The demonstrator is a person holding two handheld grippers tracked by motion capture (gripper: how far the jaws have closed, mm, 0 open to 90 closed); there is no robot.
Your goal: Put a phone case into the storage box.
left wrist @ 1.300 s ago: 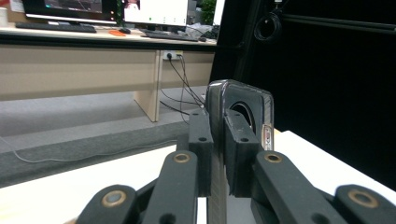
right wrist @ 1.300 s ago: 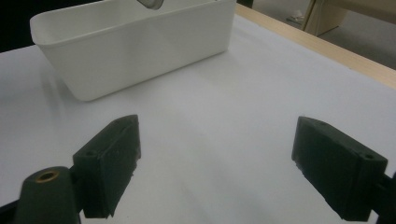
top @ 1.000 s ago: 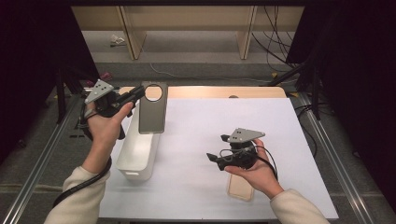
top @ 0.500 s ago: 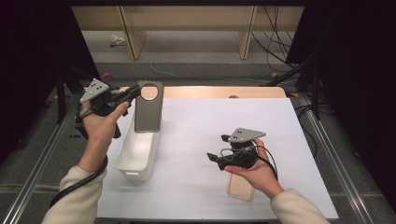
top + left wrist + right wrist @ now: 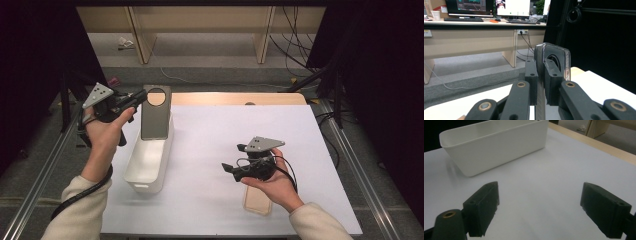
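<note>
The left gripper (image 5: 134,101) sits at the far left edge of the bench (image 5: 210,210), raised in the person's left hand (image 5: 102,131), and its jaws are clamped on a thin grey plate (image 5: 154,116) with a round hole near its top. The plate stands upright just to the right of this gripper, its lower end hanging over the far end of the white bin (image 5: 148,159); whether it touches the bin's rim I cannot tell. In the left gripper view the two black pads (image 5: 533,82) press on either face of the plate (image 5: 564,62), which rises straight up between them, dark and shiny-edged, with the round opening showing just above the right pad. The bin lies below and to the right of the left gripper, long and narrow, running toward the person's side of the bench. Well to the right of the bin, the right gripper (image 5: 227,166) rests in the right hand (image 5: 275,185), pointing left toward the bin, with a pale wooden board (image 5: 257,204) on the bench just under the hand. Its jaws stand wide apart with nothing between them: in the right gripper view the two pads (image 5: 484,205) frame bare white bench, and the bin (image 5: 494,147) lies ahead of them and to the left, well apart from the tips.
</note>
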